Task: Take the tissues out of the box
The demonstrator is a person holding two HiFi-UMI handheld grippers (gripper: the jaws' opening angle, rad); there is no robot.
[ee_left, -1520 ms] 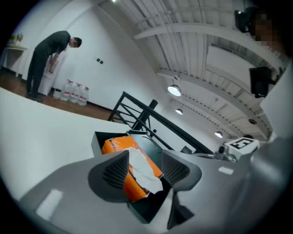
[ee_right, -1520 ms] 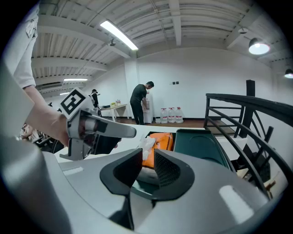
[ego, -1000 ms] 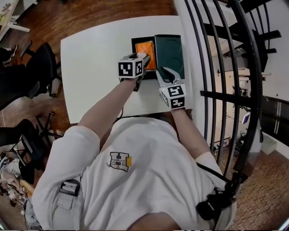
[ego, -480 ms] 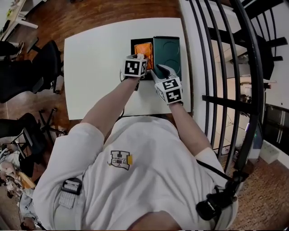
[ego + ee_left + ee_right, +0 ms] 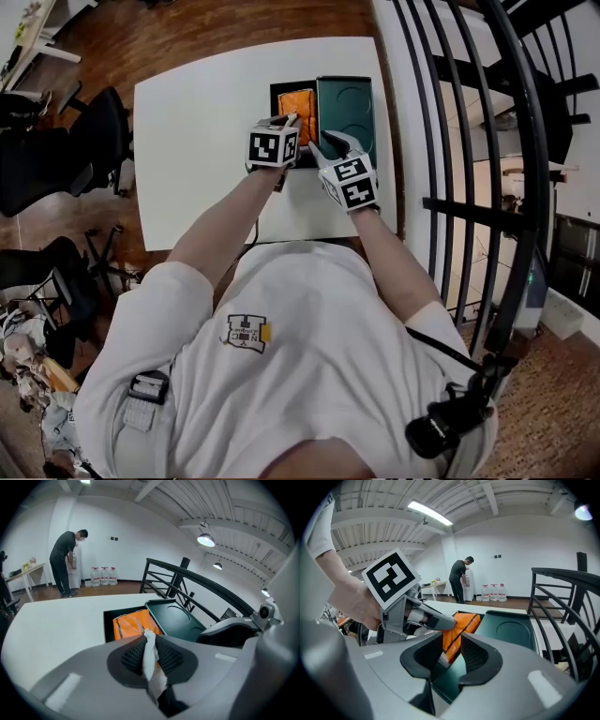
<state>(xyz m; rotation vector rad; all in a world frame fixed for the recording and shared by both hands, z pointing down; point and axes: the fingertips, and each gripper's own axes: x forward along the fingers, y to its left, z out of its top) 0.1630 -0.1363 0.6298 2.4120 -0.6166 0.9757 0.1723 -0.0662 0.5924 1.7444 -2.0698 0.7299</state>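
Observation:
A black box (image 5: 279, 90) on the white table (image 5: 197, 122) holds an orange tissue pack (image 5: 298, 101), and its dark green lid (image 5: 345, 108) lies beside it on the right. My left gripper (image 5: 292, 119) hangs over the near end of the pack. Its jaws are closing, and its pads pinch a strip of white tissue (image 5: 150, 654) just above the orange pack (image 5: 129, 624). My right gripper (image 5: 330, 142) hovers at the near edge of the lid. It is open but closing slightly, and nothing is gripped. Between its jaws the orange pack (image 5: 464, 623) shows farther off.
A black stair railing (image 5: 450, 141) runs along the table's right side. Office chairs (image 5: 84, 141) stand to the left on the wooden floor. A person (image 5: 65, 564) stands far off by water bottles.
My right gripper has moved a little forward toward the box and lid. The left gripper has stayed over the orange pack.

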